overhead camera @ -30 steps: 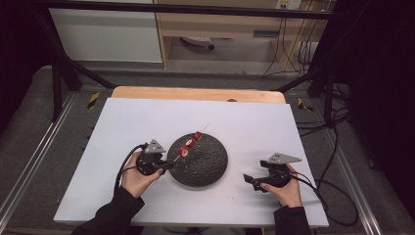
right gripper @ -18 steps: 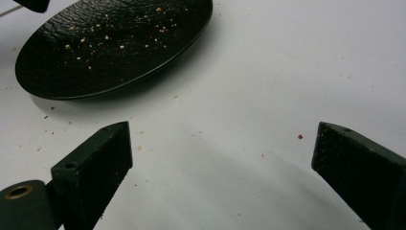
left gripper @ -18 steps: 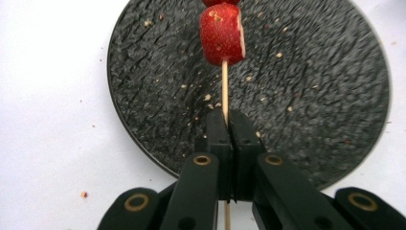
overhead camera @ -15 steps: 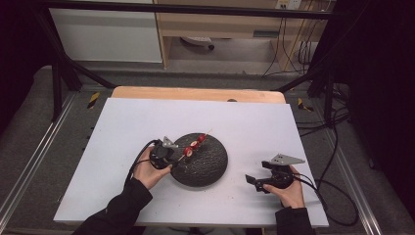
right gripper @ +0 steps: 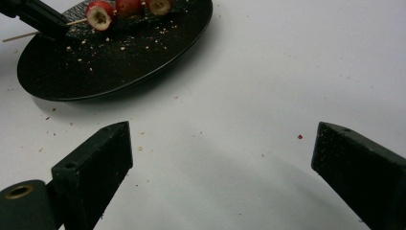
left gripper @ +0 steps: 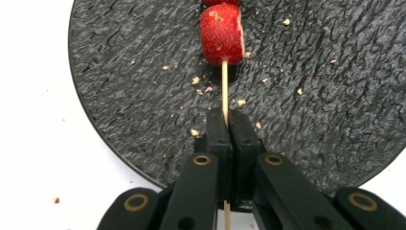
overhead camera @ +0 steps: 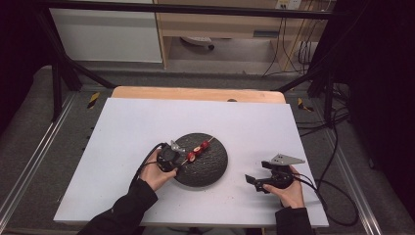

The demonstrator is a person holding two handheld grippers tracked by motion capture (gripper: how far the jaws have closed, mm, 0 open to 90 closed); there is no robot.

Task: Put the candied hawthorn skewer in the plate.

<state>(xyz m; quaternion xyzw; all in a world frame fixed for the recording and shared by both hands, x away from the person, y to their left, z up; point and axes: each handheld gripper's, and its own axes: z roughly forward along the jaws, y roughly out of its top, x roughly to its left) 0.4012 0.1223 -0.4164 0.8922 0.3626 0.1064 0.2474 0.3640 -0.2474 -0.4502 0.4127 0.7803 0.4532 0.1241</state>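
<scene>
A thin wooden skewer (left gripper: 224, 86) carries red fruit pieces (left gripper: 221, 34) over a round black slate plate (left gripper: 311, 96). My left gripper (left gripper: 229, 124) is shut on the bare end of the stick, at the plate's near-left rim (overhead camera: 177, 159). From above, the fruit (overhead camera: 198, 148) lies across the plate's (overhead camera: 208, 169) upper left part. My right gripper (overhead camera: 252, 182) rests on the white table to the right of the plate. Its jaws stand wide open around bare table (right gripper: 220, 148). The plate (right gripper: 119, 62) and fruit (right gripper: 99, 16) lie ahead of it.
Crumbs are scattered on the plate and on the white board (overhead camera: 147, 122) around it. A wooden strip (overhead camera: 195, 93) runs along the board's far edge. Metal frame rails (overhead camera: 58, 78) and cables (overhead camera: 333, 147) flank the table.
My left hand has moved right toward the plate, carrying the skewer with it, so the fruit now sits farther over the plate. The right hand has kept still.
</scene>
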